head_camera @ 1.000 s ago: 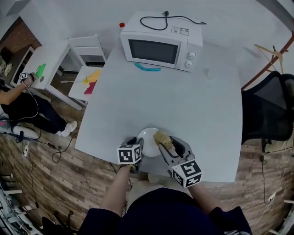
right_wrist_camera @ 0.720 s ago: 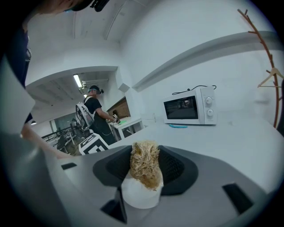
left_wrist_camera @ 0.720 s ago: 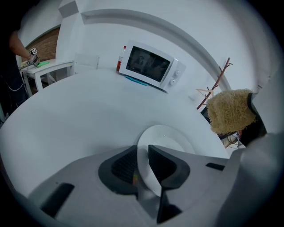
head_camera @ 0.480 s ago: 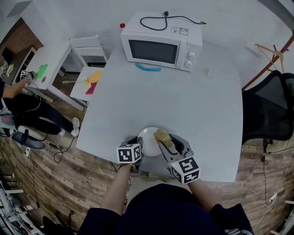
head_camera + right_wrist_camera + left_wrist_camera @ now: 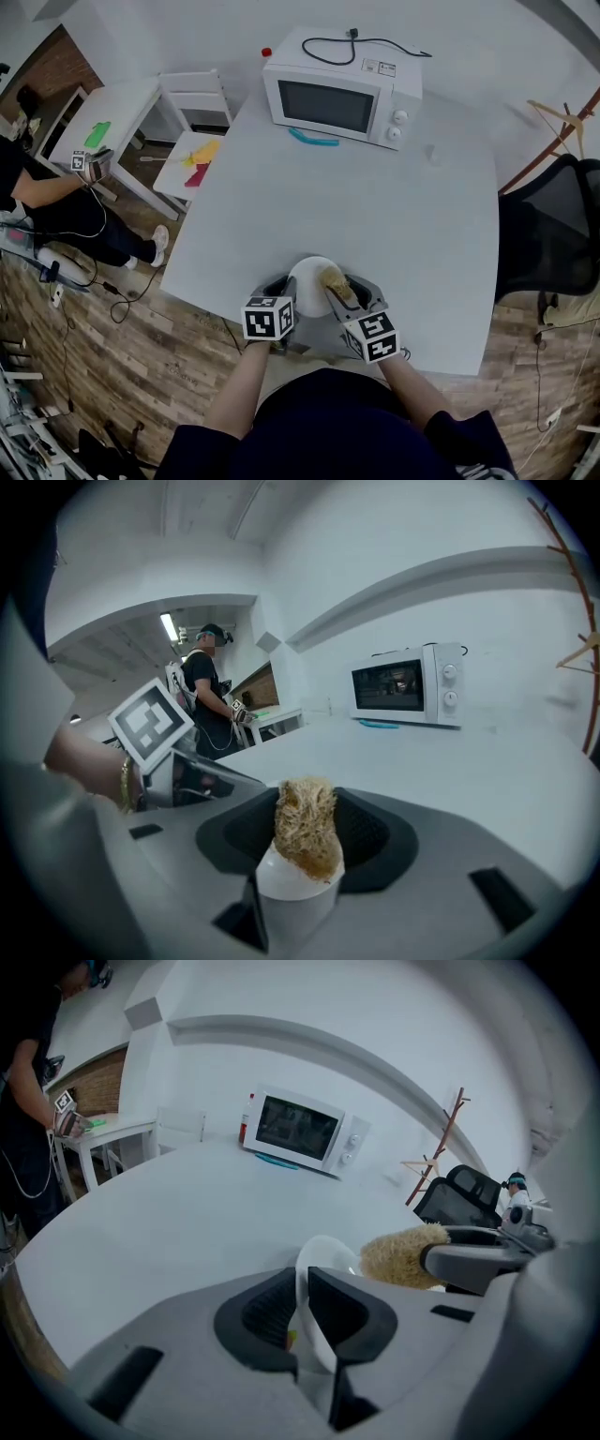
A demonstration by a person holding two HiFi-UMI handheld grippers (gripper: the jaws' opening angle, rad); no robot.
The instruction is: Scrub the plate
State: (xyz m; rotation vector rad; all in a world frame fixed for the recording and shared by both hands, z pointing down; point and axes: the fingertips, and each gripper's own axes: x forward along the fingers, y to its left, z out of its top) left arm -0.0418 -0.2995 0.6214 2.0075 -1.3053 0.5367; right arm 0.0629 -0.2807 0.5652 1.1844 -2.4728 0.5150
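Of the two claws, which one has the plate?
The left claw, whose jaws have just been closing on the rim of the white plate; the right claw grips the tan scrubber instead.

Navy top [image 5: 347, 427], gold bracelet [image 5: 125, 782], black-white marker cubes [image 5: 267, 319] [image 5: 374, 337]

The head view looks steeply down from above the person onto the whole white counter [image 5: 375, 206], with the microwave [image 5: 342, 98] at its far edge and both grippers close beneath the lens. The left gripper [image 5: 284, 289] view sits low, right behind its own fingers [image 5: 258, 1312], which have just been closing on the plate [image 5: 309, 274] rim, and faces across the counter toward the microwave. The right gripper [image 5: 345, 286] view rides equally close, turned further left. All three share counter and microwave; each gripper view catches the other gripper.
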